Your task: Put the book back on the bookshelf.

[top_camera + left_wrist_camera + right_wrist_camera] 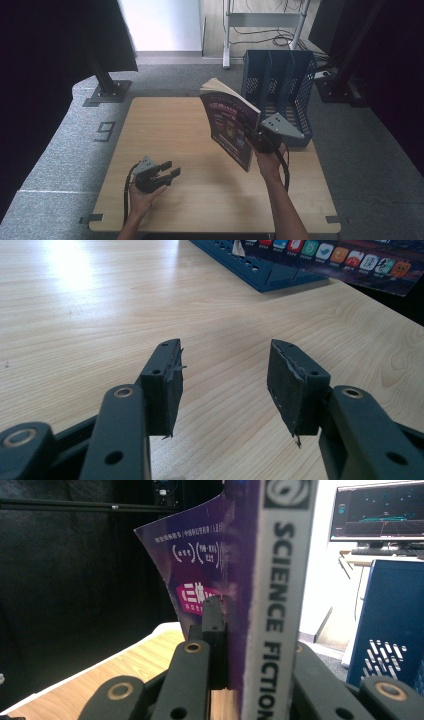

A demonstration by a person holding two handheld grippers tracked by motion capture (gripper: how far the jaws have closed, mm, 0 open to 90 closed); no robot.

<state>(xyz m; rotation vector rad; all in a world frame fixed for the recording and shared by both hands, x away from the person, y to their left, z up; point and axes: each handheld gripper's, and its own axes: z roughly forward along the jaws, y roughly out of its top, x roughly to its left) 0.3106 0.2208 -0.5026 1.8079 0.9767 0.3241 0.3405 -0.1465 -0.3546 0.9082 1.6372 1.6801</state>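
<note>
The right claw (256,136) is clamped on a purple book (229,127) and holds it up in the air over the bench (165,125). The book stands almost on its edge and leans a bit. Its cover faces left in the high view, and its pale pages (222,88) show at the top. In the right gripper view the two black jaws squeeze the book (210,570) from both sides, near its spine (280,595). The spine is grey with big letters on it.

Just behind the book stands a blue rack (287,80) at the far right part of the bench. It has slots and holes in its sides. The book is near the rack but not in it.

The left claw (170,170) is low over the near left part of the bench, well apart from the book. Its jaws are spread apart with nothing between them. In the left gripper view you can see bare wood between the two pads (292,385), and the rack (250,270) and a bit of the book (350,262) far off
</note>
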